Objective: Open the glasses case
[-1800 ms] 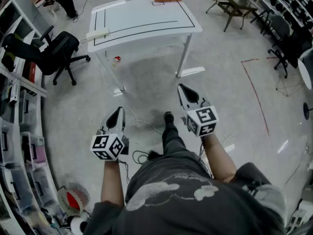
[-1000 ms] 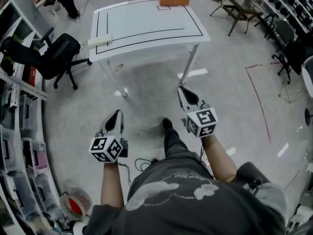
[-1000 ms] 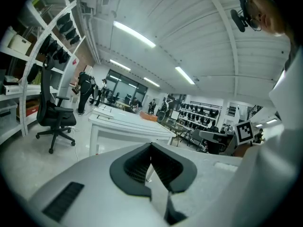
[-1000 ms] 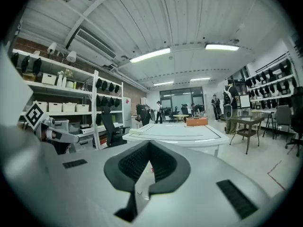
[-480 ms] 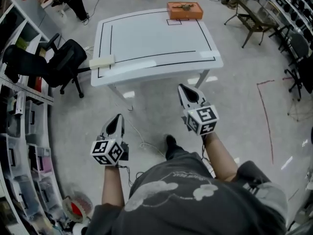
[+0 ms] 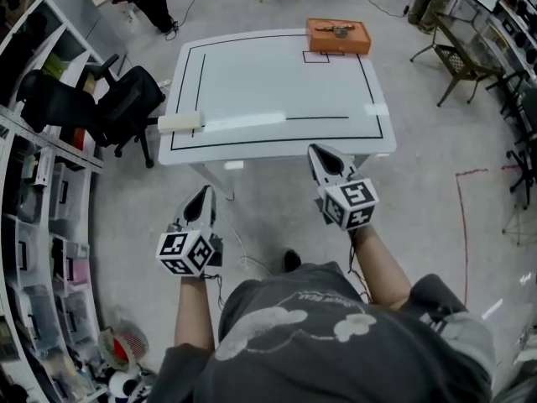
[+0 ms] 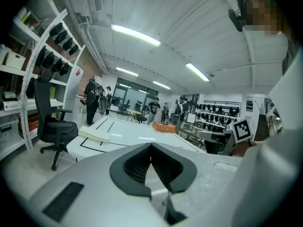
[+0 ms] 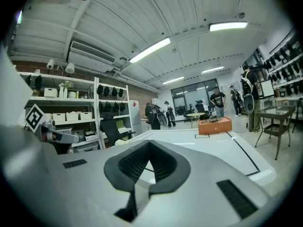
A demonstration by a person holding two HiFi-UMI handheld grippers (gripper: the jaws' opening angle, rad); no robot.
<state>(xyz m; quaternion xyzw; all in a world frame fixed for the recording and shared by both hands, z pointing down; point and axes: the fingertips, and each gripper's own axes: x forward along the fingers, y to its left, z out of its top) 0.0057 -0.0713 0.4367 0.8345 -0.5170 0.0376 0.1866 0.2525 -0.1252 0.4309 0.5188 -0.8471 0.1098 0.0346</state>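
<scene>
Item: orange glasses case [image 6: 337, 36], lying at the far edge of the white table [image 6: 268, 82], just beside a small marked square.
Lid: looks down; by my judgement the opening has not begun.
On lid: a small dark thing, too small to name.
Left gripper [image 6: 201, 193]: jaws together, nothing between them; held over the floor, short of the table's near edge.
Right gripper [image 6: 321, 151]: jaws together, nothing between them; tips at the table's near edge in the head view, well apart from the case.
Other stock: cream block [image 6: 179, 122] at the table's left edge; black office chair [image 6: 126, 99] just left of the table; shelving [image 6: 42, 191] along the left wall; pale cable [image 6: 242, 243] on the floor by the person's foot.
Hazard, reach: the case sits across the full table, so a stretched arm may come in low and nudge it off the far edge.
Hazard, jaws: both are closed; if they arrive closed they will shove the case, not grip it.
Hazard, hold: if the lid is raised with the base unpinned, the whole case may lift or tip.
Hazard, loose thing: whatever lies on the lid may slide off as the lid rises.
Hazard, footing: the cable may catch a shoe on the step forward.
</scene>
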